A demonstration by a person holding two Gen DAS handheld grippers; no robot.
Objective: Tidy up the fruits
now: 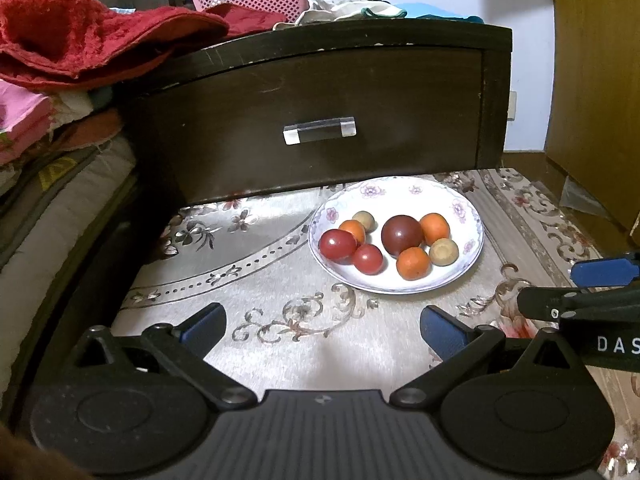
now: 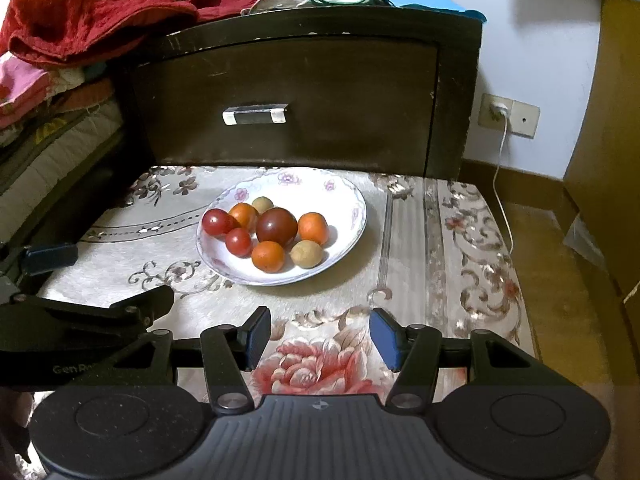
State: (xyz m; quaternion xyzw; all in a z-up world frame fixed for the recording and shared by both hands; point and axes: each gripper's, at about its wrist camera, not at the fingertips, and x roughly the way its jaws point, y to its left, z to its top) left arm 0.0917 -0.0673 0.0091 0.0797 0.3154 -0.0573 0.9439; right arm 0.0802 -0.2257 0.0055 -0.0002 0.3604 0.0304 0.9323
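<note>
Floral cloth w/ all 8 fruits on plate, both grippers, L & R, wide open, empty; start/end ambiguous.

I see a white plate rimmed with small purple flowers, carrying red, orange, tan and one dark maroon fruit. My cloth is beige with brown scrolls and a pink rose. Both grippers wear blue pads.
</note>
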